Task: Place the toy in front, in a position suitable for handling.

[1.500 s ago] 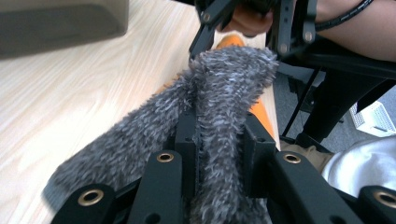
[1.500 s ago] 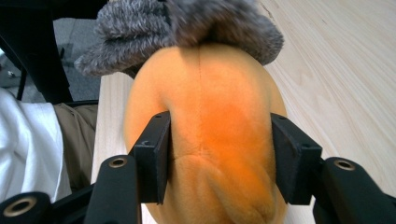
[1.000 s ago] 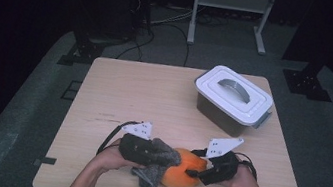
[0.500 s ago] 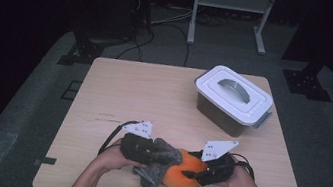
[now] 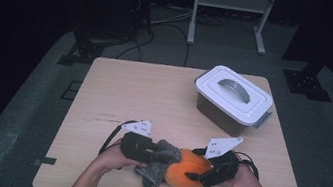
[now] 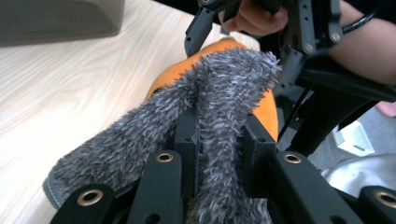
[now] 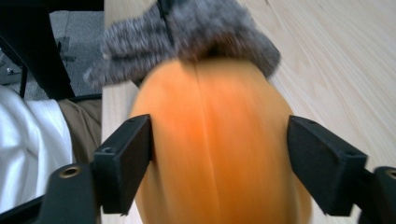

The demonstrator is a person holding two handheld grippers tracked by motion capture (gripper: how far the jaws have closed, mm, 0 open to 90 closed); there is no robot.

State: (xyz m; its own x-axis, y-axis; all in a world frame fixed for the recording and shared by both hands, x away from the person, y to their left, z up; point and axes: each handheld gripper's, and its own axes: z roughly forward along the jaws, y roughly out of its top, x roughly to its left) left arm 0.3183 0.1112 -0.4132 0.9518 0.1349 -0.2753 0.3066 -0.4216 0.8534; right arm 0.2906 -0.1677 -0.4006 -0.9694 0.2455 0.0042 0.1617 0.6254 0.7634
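Barely any change since the earlier frames: the right gripper point(image 5: 198, 175) has tilted a little, its grey plate now angled more upward; the left gripper point(image 5: 164, 158) sits where it was. Left gripper's jaws are clamped on a fold of the fuzzy grey cloth point(image 6: 219, 98), pinched tight between them in the left gripper view. The cloth drapes over the near end of the orange pumpkin-like ball point(image 5: 186, 169) and spills onto the table point(image 5: 154, 96) below it. Right gripper's jaws straddle the ball from the opposite side; in the right gripper view point(image 7: 219, 158) the left jaw touches the ball's skin, the right jaw stands a little off it, so the jaws are apart and not squeezing. The ball point(image 7: 215, 140) is blurred there, with the cloth point(image 7: 187, 32) capping its far end. Ball and cloth sit at the near edge of the table, between both hands. Farther back on the right, well apart, a grey lidded box point(image 5: 232, 100) with white lid and handle.
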